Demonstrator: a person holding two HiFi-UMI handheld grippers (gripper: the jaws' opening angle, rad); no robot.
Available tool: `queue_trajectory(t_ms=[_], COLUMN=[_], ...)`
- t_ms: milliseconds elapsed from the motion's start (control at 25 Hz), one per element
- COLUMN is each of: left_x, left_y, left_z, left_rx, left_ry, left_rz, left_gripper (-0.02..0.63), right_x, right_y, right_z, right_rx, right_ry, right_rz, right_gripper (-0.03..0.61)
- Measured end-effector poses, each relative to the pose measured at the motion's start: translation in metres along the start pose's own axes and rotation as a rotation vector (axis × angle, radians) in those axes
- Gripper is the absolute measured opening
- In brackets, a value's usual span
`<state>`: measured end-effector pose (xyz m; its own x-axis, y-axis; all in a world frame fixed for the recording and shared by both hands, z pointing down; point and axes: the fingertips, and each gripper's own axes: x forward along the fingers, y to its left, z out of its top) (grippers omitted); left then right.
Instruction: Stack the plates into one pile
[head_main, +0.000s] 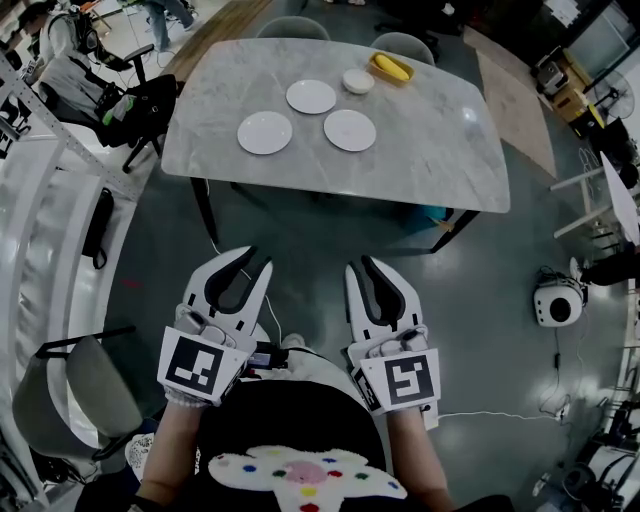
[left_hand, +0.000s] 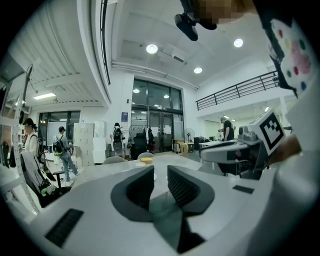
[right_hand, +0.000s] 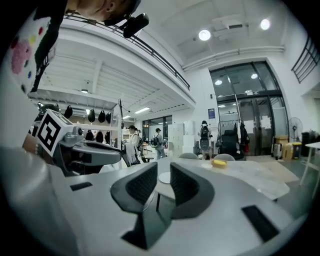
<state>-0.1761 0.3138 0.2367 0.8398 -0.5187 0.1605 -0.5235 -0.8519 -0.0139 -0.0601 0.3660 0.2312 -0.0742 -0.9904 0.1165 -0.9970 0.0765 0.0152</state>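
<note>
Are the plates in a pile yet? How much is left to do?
Done: nothing yet. The three white plates, the left plate, far plate and right plate, lie apart on the table.
In hand: nothing. The left gripper and right gripper are short of the table, with their jaws a little apart and empty.
Left: go to the table and set two plates on the third.

Three plates (head_main: 265, 132) apart on table (head_main: 430, 165), left tool (head_main: 247, 259), right tool (head_main: 363, 265)
</note>
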Motion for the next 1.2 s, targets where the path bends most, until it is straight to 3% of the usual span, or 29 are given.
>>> queue_trajectory(t_ms=[40, 200, 680, 1200], left_x=[0.0, 0.0, -0.01, 0.008], left_y=[0.0, -0.001, -0.002, 0.002], left_z=[-0.003, -0.002, 0.004, 0.0], left_rx=[-0.007, -0.019, -0.001, 0.023], left_ry=[0.012, 0.018, 0.003, 0.008], left_rz=[0.0, 0.006, 0.046, -0.008], left_gripper=[0.092, 0.1, 0.1, 0.1], right_x=[0.0, -0.002, -0.012, -0.007], right_y=[0.001, -0.001, 0.0, -0.01], right_z=[0.0, -0.002, -0.005, -0.013], right_rx=[0.002, 0.015, 0.046, 0.041], right_ry=[0.002, 0.007, 0.001, 0.01], right_rz=[0.008, 0.018, 0.031, -0.021], right_gripper=[0.077, 0.103, 0.114, 0.115])
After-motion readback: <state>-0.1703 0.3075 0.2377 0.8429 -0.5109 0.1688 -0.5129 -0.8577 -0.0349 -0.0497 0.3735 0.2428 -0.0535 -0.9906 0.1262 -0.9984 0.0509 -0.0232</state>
